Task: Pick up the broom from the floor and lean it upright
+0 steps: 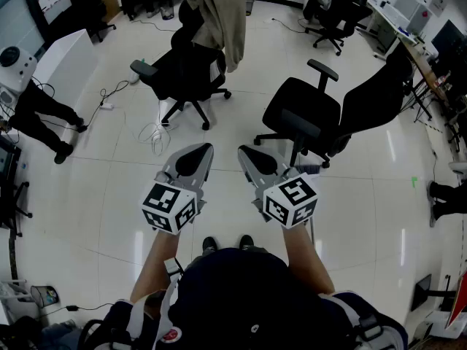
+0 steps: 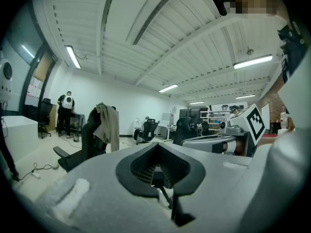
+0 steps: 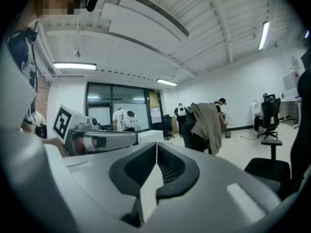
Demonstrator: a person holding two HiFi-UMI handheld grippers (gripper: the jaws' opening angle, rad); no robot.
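Note:
No broom shows in any view. In the head view my left gripper [image 1: 203,147] and my right gripper [image 1: 243,151] are held side by side at waist height above the pale tiled floor [image 1: 226,217], both pointing forward and nearly level. The left gripper [image 2: 156,144] is shut with its tips together and nothing between them. Likewise the right gripper [image 3: 156,143] is shut and empty. Each gripper view also catches the other gripper alongside: the right gripper [image 2: 214,142] and the left gripper [image 3: 104,139].
A black office chair draped with a beige jacket [image 1: 211,20] stands ahead on the left. A second black office chair [image 1: 314,115] stands ahead on the right. White cables [image 1: 153,133] lie on the floor between them. A person [image 1: 36,108] stands at the left; desks [image 1: 408,35] line the right.

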